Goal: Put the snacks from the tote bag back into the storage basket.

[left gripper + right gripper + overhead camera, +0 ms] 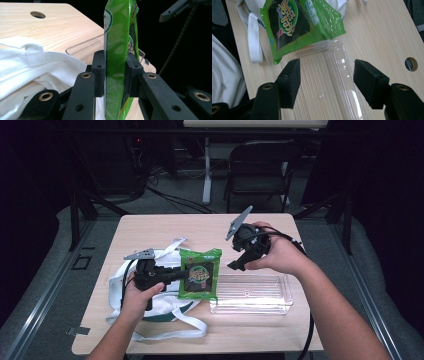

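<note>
1. High view is showing the green snack packet point(200, 273) sitting at the centre of the frame, held just above the worktop point(150, 227), between the white tote bag point(120, 285) at lower left and the clear plastic tray point(252, 295) at lower right.
2. Left gripper point(115, 72) is clamping its jaws on the packet's edge, the pads pressing both faces.
3. Right gripper point(327, 75) is hovering over the tray with its jaws standing wide apart and nothing between them.
4. Packet's corner is overlapping the tray's rim in the right gripper view.
</note>
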`<state>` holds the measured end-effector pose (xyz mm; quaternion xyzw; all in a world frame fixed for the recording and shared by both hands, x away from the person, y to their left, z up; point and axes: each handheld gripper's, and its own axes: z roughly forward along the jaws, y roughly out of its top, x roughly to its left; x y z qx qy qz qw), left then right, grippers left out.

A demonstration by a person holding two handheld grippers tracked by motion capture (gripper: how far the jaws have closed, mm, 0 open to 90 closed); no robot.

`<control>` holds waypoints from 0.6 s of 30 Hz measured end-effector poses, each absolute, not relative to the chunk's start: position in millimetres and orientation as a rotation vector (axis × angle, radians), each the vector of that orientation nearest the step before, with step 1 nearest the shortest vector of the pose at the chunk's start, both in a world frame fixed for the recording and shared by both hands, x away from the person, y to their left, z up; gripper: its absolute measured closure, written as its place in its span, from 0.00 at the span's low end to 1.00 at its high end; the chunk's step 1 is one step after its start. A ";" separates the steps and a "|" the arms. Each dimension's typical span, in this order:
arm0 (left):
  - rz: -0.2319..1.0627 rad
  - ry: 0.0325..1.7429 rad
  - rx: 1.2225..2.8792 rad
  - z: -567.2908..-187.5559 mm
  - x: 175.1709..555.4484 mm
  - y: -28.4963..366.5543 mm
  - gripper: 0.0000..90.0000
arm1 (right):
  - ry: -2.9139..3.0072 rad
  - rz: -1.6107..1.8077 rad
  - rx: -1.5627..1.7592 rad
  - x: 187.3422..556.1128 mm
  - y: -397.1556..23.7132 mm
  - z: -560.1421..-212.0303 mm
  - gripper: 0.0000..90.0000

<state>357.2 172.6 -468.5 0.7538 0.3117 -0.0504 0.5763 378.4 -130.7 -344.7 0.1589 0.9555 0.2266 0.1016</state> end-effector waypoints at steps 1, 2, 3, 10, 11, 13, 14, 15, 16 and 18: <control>-0.118 0.730 1.765 -468.5 357.2 172.6 0.82 | 2.824 0.671 0.470 378.9 -129.5 -344.1 0.42; -0.124 0.730 1.766 -469.1 356.7 170.9 0.82 | 2.831 0.662 0.470 379.7 -128.2 -343.1 0.41; -0.124 0.730 1.766 -469.6 356.6 170.1 0.82 | 2.836 0.655 0.472 380.1 -126.7 -342.5 0.41; -0.137 0.715 1.777 -471.6 354.9 164.4 0.82 | 2.870 0.611 0.460 381.6 -114.8 -342.1 0.38; -0.138 0.714 1.779 -471.3 354.3 163.2 0.82 | 2.870 0.603 0.456 381.6 -112.9 -342.5 0.38; -0.141 0.703 1.785 -471.0 353.5 161.0 0.82 | 2.872 0.597 0.441 381.5 -108.8 -342.3 0.38; -0.141 0.701 1.784 -471.0 352.9 159.8 0.82 | 2.878 0.589 0.432 381.3 -106.6 -342.1 0.38; -0.138 0.696 1.786 -470.9 352.5 158.7 0.82 | 2.878 0.576 0.420 381.0 -104.5 -341.6 0.38; -0.143 0.693 1.789 -470.9 352.0 157.5 0.82 | 2.880 0.568 0.411 380.9 -102.3 -341.1 0.38; -0.140 0.680 1.797 -471.2 351.5 155.3 0.82 | 2.881 0.556 0.393 381.0 -97.5 -340.8 0.37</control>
